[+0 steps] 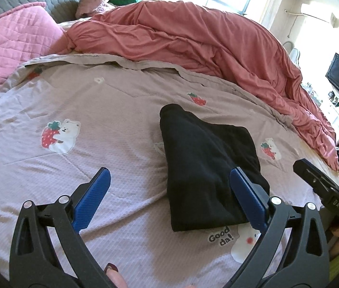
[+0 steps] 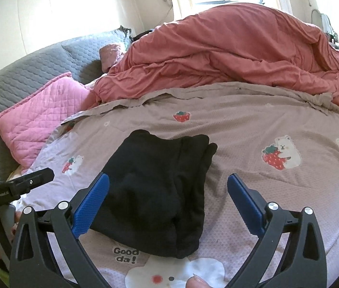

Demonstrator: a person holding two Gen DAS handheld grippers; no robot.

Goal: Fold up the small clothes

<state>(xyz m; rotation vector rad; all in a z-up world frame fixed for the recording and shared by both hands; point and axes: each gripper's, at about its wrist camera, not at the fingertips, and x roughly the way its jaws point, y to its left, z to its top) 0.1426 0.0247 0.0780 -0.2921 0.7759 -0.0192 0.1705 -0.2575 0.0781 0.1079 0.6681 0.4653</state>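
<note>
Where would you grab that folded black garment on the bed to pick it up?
Probably at the near edge of the black garment, where the folded layers end together above the "Good da!" print. Come in low from the near side so one finger slides under the whole stack. The far end looks looser, with separate rolls that might slip apart.

The bed [image 2: 253, 120] is covered by a mauve quilt [image 1: 112, 110] printed with strawberries and bears. A folded black garment [image 1: 205, 165] lies flat on the quilt. Behind it lie a bunched salmon duvet [image 1: 193, 43] and a pink quilted pillow [image 1: 11, 40].
</note>
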